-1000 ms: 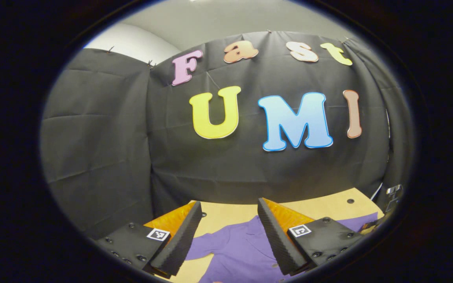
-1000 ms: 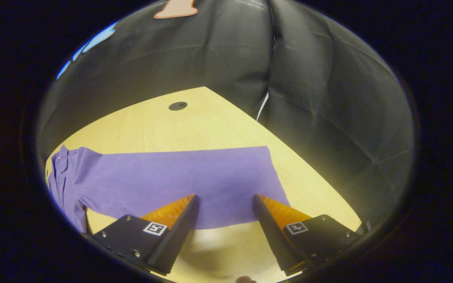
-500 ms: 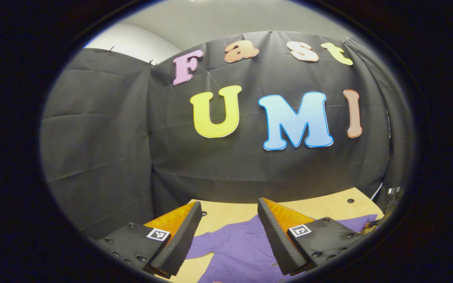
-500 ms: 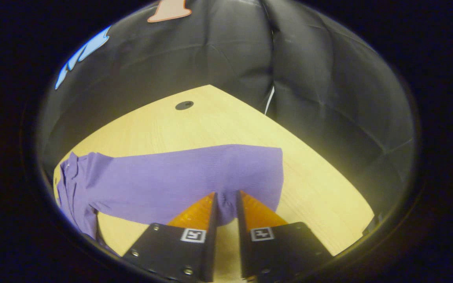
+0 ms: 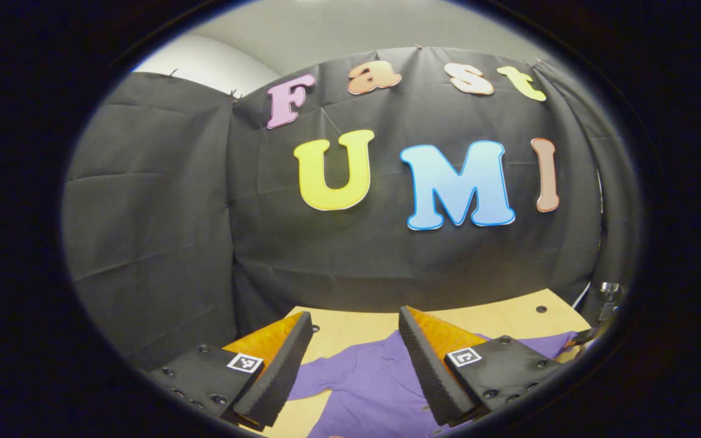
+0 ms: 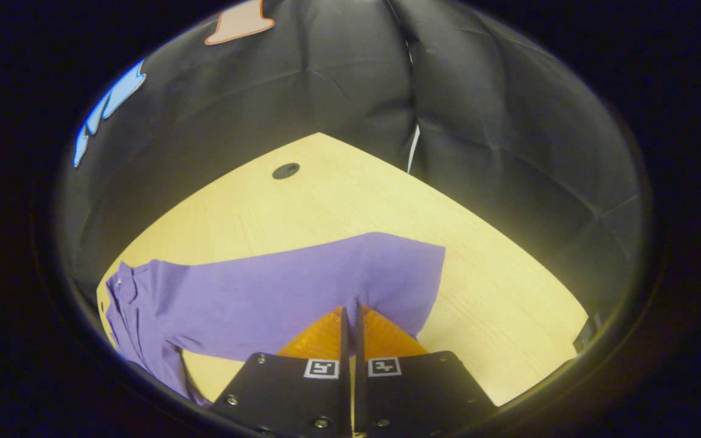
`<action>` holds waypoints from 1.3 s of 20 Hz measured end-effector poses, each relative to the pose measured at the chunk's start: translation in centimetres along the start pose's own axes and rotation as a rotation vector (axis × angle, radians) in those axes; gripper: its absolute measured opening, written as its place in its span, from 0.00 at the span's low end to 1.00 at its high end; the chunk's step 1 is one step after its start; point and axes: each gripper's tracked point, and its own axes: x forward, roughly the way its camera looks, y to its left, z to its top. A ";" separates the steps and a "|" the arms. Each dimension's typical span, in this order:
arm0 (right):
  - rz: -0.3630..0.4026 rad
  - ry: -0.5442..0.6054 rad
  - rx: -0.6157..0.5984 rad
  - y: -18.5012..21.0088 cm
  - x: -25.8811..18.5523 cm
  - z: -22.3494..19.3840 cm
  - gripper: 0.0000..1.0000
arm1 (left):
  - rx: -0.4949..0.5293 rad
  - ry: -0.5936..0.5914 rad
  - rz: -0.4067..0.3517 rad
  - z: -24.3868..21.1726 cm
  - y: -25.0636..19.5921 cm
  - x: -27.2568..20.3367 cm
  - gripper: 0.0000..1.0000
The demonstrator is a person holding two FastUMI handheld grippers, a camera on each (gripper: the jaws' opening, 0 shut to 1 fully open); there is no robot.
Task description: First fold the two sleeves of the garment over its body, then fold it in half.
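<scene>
A purple shirt (image 5: 369,383) lies spread on the light wooden table (image 5: 350,328). In the right gripper view its sleeve (image 6: 277,292) stretches across the tabletop toward the right. My right gripper (image 6: 350,310) is shut on the sleeve's near edge, and the cloth is slightly lifted and puckered at the pinch. My left gripper (image 5: 353,322) hangs open above the shirt's collar area, with nothing between its fingers. The other gripper (image 5: 594,331) appears at the far right of the left gripper view, at the end of the sleeve.
The table (image 6: 338,194) has a dark round hole (image 6: 285,171) near its far corner, and another hole (image 5: 536,309) shows in the left gripper view. Black cloth walls close the booth on all sides behind the table.
My right gripper went from wide open over the sleeve's edge to fully shut on it, lifting the cloth slightly. The left gripper stayed nearly still and open.
</scene>
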 end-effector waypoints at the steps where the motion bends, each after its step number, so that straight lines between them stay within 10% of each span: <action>1: 0.019 -0.005 -0.008 1.1 -0.4 0.3 0.02 | -0.005 0.002 0.000 -0.2 0.4 -0.1 0.99; 15: 0.397 -0.015 -0.146 29.6 -7.5 -3.0 0.03 | -0.040 0.029 0.111 -3.3 13.3 -2.1 0.99; 26: 0.592 0.073 -0.337 48.4 -13.3 -15.8 0.03 | -0.052 0.078 0.241 -7.6 28.0 -3.5 0.99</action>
